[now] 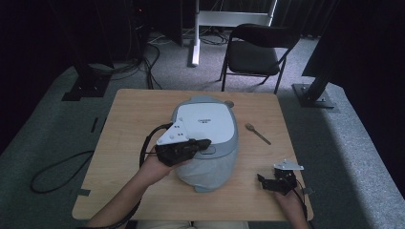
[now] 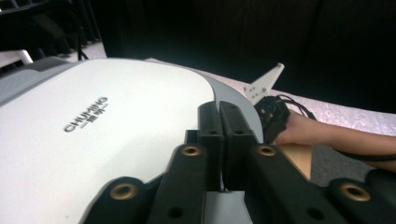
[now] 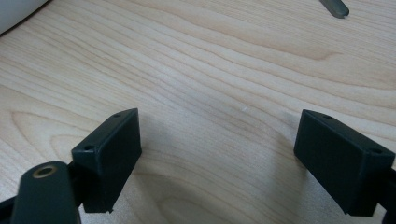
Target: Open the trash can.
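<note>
Probably a lab or recording studio: black curtains (image 1: 43,33), loose floor cables (image 1: 143,62), metal stand bases (image 1: 313,95), a folding chair (image 1: 255,52) on grey carpet.

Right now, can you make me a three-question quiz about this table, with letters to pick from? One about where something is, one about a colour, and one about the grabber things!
1. Where does the spoon lie?
A. On the table, right of the rice cooker
B. On top of the cooker's lid
C. On the chair

2. What colour is the rice cooker lid's flat top?
A. Red
B. White
C. Green

3. How do the two grippers stand?
A. Both open
B. Both shut
C. Left gripper shut, right gripper open

Answers:
1. A, the high view shows it on bare wood beside the cooker.
2. B, the panel with the lettering is white, rimmed in grey.
3. C, the left jaws press together over the lid, while the right jaws stand wide apart above the table.
</note>
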Demonstrator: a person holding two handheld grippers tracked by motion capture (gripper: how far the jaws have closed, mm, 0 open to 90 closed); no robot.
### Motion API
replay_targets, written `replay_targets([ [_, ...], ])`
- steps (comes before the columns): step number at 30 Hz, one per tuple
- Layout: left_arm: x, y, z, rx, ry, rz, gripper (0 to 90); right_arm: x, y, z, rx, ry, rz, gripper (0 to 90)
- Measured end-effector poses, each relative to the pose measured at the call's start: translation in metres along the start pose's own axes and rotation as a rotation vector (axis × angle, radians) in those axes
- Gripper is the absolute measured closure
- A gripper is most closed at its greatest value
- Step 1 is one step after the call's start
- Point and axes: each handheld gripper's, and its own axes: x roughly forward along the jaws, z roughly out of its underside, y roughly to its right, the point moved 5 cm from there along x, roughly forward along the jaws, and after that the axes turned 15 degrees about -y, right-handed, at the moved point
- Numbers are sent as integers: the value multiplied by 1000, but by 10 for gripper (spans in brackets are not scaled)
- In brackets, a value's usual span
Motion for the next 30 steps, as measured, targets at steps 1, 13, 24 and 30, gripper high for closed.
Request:
replay_targets([
  [1, 0, 0, 0, 0, 0, 0, 900, 0, 0, 0, 0, 0, 0, 140],
  [13, 2, 0, 2, -5, -55, 59, 900, 0, 0, 0, 2, -1, 2, 141],
  [24, 0, -2, 2, -15, -57, 84, 900, 0, 0, 0, 3, 0, 3, 144],
  [30, -5, -9, 0, -74, -19, 74, 639, 0, 0, 0, 1, 1, 4, 145],
])
